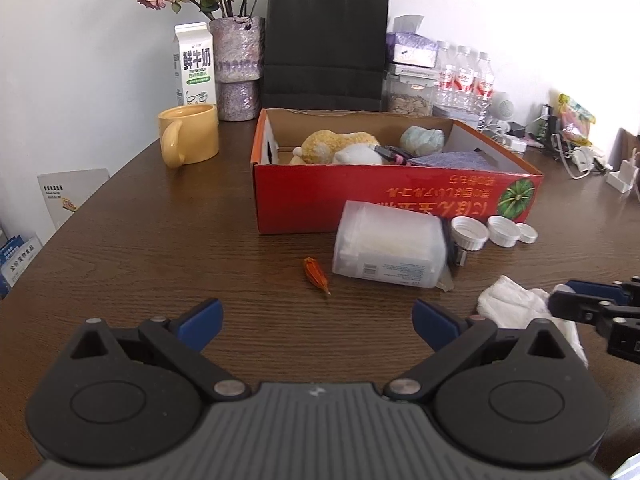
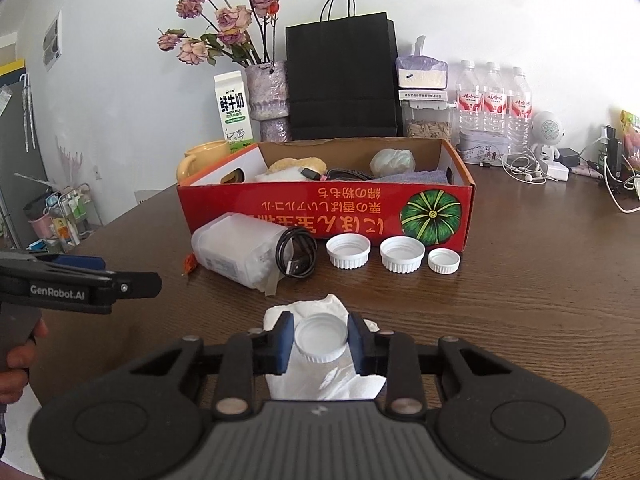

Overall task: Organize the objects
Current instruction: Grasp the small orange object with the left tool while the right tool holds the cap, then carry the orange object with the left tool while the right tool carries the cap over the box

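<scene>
So the right claw (image 2: pixel 320 339) is clamped on a white bottle cap (image 2: pixel 320 338), blue pads squeezing it from both sides, right above a crumpled white tissue (image 2: pixel 320 376) on the brown counter (image 2: pixel 520 320). Left claw (image 1: pixel 318 320) is spread wide with nothing in it, hovering over bare wood near a little orange dried petal (image 1: pixel 316 274). Further back, three more white caps (image 2: pixel 394 255) sit in a row just in front of the red cardboard box (image 2: pixel 320 208), next to a tipped-over clear plastic container (image 2: pixel 236 250) with a coiled black cable (image 2: pixel 296 258) against it.
</scene>
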`<state>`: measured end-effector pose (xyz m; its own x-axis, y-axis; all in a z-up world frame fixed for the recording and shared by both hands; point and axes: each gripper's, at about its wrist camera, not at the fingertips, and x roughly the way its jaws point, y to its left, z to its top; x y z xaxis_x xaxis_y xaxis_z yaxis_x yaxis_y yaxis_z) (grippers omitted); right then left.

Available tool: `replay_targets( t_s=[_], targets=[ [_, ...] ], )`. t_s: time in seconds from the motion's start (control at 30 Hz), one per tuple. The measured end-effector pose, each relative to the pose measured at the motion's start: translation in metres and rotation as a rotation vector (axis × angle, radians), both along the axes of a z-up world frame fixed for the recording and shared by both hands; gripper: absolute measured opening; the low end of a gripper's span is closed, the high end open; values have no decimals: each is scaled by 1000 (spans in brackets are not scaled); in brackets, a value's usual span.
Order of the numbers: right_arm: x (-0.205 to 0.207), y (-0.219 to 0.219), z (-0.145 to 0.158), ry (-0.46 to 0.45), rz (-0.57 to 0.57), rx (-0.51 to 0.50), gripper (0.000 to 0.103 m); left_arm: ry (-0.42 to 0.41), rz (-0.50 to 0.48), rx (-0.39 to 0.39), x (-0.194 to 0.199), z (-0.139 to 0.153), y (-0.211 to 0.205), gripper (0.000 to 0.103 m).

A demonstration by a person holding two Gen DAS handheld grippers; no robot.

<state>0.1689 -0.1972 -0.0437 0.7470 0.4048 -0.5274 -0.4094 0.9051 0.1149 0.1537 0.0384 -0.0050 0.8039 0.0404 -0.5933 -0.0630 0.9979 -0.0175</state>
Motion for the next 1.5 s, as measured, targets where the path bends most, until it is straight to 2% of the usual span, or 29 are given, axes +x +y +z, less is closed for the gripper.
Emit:
replay_targets(
  t_s=[0.07,0.2,0.37,0.5,0.73,0.97,1.1,1.27,1.5],
  targets=[
    [2,-3,0,-5,-14,3,28,6,27,21,7,-1,0,99],
    [7,-7,0,-10,-36,8,28,29,56,33,24,-6,1,78],
    [13,-11,0,-11,-55,9,28,39,64,42,41,-11,1,73],
    [17,-14,-3,-4,-67,5,28,56,63,30,51,-16,3,57],
    [23,-18,-6,5,-79,3,28,69,71,47,60,-21,3,47],
    [27,-18,-8,10,-80,0,28,57,68,41,66,-23,8,32],
    [30,-18,-8,11,-83,-1,28,47,41,31,70,-24,9,14],
    [33,-19,-9,11,-89,-4,28,19,56,16,66,-19,13,14],
    [39,-17,-4,-9,-85,-13,28,-81,93,5,54,7,21,14]
  ],
)
